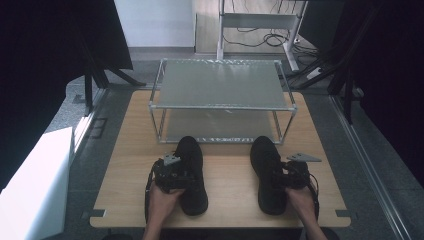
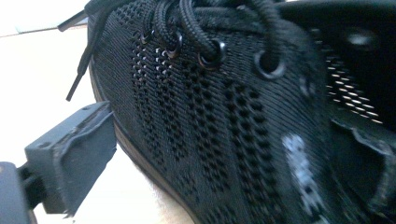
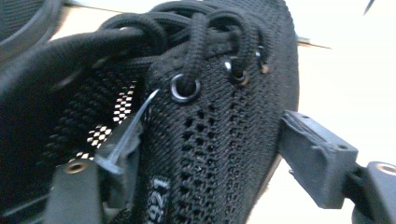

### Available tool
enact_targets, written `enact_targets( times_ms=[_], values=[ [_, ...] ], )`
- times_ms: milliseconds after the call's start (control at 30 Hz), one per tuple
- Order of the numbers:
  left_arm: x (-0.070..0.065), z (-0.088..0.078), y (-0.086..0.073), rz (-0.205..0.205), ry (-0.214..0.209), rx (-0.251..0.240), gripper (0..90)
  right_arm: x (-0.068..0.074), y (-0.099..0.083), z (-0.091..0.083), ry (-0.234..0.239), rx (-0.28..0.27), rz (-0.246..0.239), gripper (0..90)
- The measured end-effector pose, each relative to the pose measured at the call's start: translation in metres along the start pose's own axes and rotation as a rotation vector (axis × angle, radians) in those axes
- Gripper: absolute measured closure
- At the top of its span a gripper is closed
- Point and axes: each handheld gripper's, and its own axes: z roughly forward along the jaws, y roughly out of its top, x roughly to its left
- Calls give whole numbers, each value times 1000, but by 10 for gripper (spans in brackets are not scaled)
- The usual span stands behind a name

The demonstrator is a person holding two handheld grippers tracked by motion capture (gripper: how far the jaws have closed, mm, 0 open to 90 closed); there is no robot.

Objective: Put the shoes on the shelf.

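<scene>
Near the bench's front edge, the left gripper (image 1: 172,176) straddles the left shoe (image 1: 191,172) with jaws spread, one pad clear of the side. The right gripper (image 1: 290,176) brackets the right shoe's (image 1: 266,172) collar wall, outer jaw not yet touching. Soft mesh could fold and slip, short of the rack (image 1: 220,106) behind

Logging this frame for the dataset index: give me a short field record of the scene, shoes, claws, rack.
surface: wooden table
left shoe: black mesh, toe toward rack
right shoe: black mesh, toe toward rack
left claw: at left shoe's side, one jaw off the shoe, grip unclear
right claw: jaws straddle right shoe's laced wall, outer jaw off the mesh
rack: two-tier metal shelf, both tiers bare
</scene>
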Motion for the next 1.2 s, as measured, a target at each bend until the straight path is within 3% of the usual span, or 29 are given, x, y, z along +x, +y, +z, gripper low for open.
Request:
enact_targets(
  times_ms=[33,100,233,367,500,633,867,1000,1200],
  values=[
    [0,2,0,-5,-4,2,64,0,0,0,-12,-1,-3,344],
    [-2,1,1,-2,30,3,114,1,0,-1,-34,5,1,404],
    [-4,-6,2,18,64,-4,303,1,0,-4,-76,-1,4,545],
    [-3,-11,4,55,80,14,489,-2,-2,-9,-75,-44,34,678],
    [3,-16,3,57,77,20,629,-5,-4,-11,-64,-83,57,709],
    [10,-21,0,42,95,-7,774,-7,-5,-12,-53,-91,86,716],
    [28,-25,-4,-28,9,-56,820,-18,-7,-16,19,-111,210,717],
    [31,-27,-5,-60,-24,-71,825,-25,-9,-17,71,-125,282,718],
    [30,-29,-3,-110,-83,-101,825,-25,-8,-20,118,-137,322,719]
  ],
)
